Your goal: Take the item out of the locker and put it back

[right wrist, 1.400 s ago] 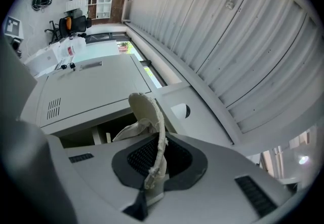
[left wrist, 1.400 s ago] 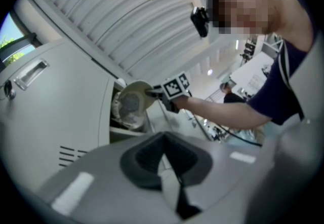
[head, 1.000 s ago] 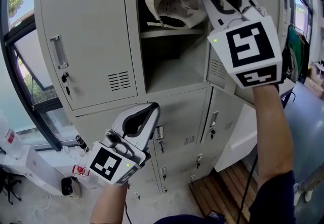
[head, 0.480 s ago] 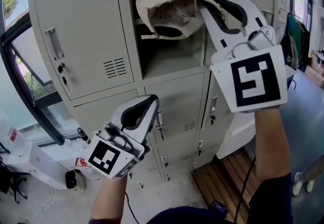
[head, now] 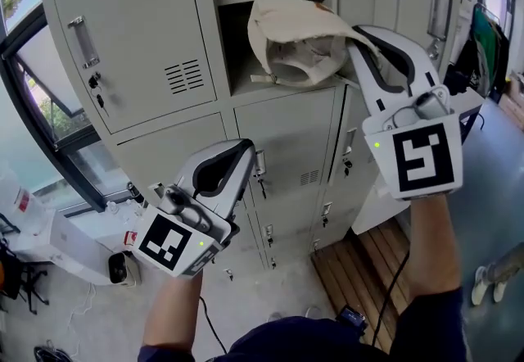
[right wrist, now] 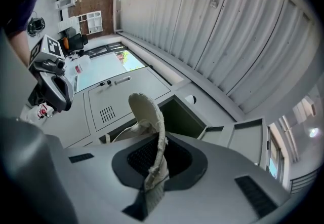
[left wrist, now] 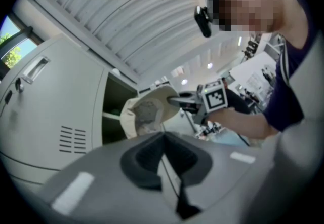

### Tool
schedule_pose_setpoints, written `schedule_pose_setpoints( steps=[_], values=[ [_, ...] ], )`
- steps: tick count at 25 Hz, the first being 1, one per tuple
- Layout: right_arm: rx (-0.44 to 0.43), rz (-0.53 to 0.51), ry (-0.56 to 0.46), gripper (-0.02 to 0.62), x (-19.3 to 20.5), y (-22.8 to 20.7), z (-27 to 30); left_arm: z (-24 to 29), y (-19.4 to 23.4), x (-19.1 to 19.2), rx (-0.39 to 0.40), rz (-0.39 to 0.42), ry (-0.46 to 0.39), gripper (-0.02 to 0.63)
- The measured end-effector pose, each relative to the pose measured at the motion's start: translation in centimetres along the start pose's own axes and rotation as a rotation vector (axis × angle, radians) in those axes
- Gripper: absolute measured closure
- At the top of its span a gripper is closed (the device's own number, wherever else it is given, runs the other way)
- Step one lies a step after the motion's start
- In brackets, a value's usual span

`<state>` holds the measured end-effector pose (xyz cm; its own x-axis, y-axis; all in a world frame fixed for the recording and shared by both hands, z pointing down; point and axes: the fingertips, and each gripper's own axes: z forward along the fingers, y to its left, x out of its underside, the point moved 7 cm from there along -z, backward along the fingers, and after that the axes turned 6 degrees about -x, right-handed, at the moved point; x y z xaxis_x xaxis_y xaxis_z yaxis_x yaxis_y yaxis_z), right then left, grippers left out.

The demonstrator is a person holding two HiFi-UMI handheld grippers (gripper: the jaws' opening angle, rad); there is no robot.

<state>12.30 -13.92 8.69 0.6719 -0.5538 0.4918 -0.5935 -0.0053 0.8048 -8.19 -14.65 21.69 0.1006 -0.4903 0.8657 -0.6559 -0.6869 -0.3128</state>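
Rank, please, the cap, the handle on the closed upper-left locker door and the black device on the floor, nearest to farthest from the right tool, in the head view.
1. Cap: gripped in the right tool, before the open locker.
2. Handle: to the left, on the closed door.
3. Black device: far below, on the floor at lower left.

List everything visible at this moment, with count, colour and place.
lockers: one bank, grey, filling the upper picture
open compartment: one, dark inside, top centre
cap: one, cream, in front of the open compartment
wooden slats: one patch, brown, floor at lower right
window: one, at the left edge
right gripper: one, white, shut on the cap's edge, upper right
left gripper: one, white, shut with nothing in it, lower left
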Motion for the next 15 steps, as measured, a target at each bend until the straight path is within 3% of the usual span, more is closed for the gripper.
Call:
schedule_pose_setpoints(
  steps=[6, 15],
  values=[
    [0.0, 0.138, -0.01, 0.574, 1.3, 2.6, -3.1, -0.6, -0.3, 1.1, -0.009, -0.016, 0.032, 0.603],
    [-0.056, 0.253, 0.027, 0.574, 3.6, 6.7, -5.2, -1.7, -0.6, 3.2, -0.022, -0.061, 0.056, 0.602]
  ],
)
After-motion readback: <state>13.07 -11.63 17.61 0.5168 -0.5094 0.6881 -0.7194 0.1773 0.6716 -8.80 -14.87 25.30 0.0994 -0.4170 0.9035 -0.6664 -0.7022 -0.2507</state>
